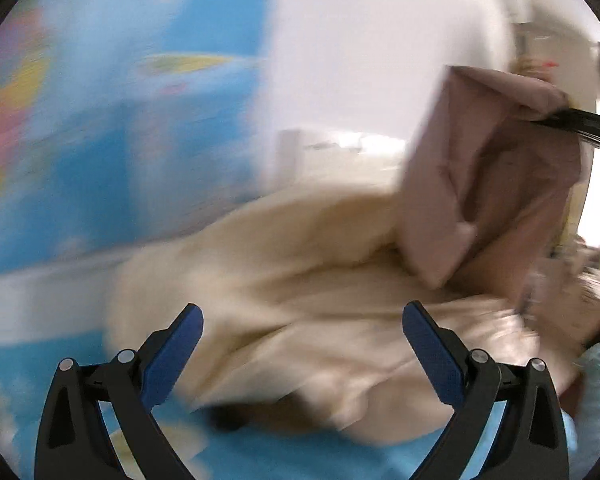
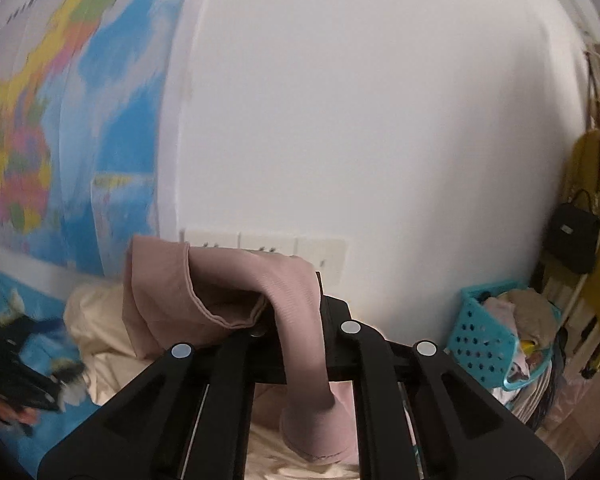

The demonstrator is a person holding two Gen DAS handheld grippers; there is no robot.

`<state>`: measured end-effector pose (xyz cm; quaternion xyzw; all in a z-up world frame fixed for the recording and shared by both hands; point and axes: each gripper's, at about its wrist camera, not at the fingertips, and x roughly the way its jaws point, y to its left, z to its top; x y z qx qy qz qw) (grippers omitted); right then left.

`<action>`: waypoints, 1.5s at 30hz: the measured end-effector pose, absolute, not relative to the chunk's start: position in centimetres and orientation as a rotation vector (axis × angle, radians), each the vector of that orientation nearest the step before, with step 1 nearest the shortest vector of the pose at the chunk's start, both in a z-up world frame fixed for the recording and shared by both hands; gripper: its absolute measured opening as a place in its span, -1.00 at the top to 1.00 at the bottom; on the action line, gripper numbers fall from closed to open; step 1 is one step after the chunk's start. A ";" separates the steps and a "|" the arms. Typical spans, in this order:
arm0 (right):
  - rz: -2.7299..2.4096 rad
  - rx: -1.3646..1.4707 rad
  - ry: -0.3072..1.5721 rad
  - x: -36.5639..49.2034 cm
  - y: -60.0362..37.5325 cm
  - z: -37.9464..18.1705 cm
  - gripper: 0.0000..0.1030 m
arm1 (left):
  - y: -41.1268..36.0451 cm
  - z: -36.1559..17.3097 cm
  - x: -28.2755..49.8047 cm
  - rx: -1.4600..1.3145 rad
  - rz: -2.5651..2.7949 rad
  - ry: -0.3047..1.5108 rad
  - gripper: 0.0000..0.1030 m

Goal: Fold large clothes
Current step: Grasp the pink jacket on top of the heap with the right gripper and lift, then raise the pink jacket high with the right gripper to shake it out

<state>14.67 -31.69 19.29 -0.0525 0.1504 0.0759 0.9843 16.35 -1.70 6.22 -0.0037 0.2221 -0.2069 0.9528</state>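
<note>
While the left wrist view is smeared with blur, the left gripper (image 1: pixel 302 330) reads plainly enough: jaws spread wide, blue pads (image 1: pixel 172 356) apart, nothing between them. Beyond it a cream garment (image 1: pixel 284 280) lies rumpled across a blue bedsheet (image 1: pixel 284 460), filling the middle of the view. At 2 o'clock a pink garment (image 1: pixel 484 184) hangs lifted clear of the cream one, pinched at its top corner by the right gripper (image 1: pixel 568 114), which enters as a dark streak from the right edge. A colourful wall map (image 1: pixel 100 120) covers the wall at 10 o'clock; white wall (image 1: pixel 380 60) at 12. Right wrist view, sharper: the right gripper's (image 2: pixel 288 312) jaws are closed tight on the pink garment (image 2: pixel 220 288). One part bunches toward 9 o'clock from the grip; a narrow length drapes back over the gripper body and hangs down toward 6 o'clock. No earlier frame to hand, so only the clamped state is noted. The cream garment (image 2: pixel 100 320) sits below at 8 o'clock. The wall map (image 2: pixel 40 140) fills 9 to 11 o'clock. White wall (image 2: pixel 360 100) dead ahead, with a row of wall sockets (image 2: pixel 268 248) just above the gripped cloth. At 4 o'clock a teal perforated basket (image 2: pixel 484 340) holds heaped clothes. A black handbag (image 2: pixel 574 236) hangs at 3 o'clock beside something yellow; what it is, I cannot tell.
</note>
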 end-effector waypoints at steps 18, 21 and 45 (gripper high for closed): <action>0.146 -0.030 0.198 9.7 -39.1 24.3 0.88 | -18.6 10.5 24.6 0.023 -0.955 0.448 0.88; 0.113 -0.048 0.158 7.2 -40.0 26.2 0.88 | -17.8 13.6 22.4 0.029 -0.954 0.375 0.89; 0.764 0.004 -0.214 -21.5 -26.9 39.1 0.88 | 6.3 32.5 -10.2 0.071 -0.620 0.076 0.80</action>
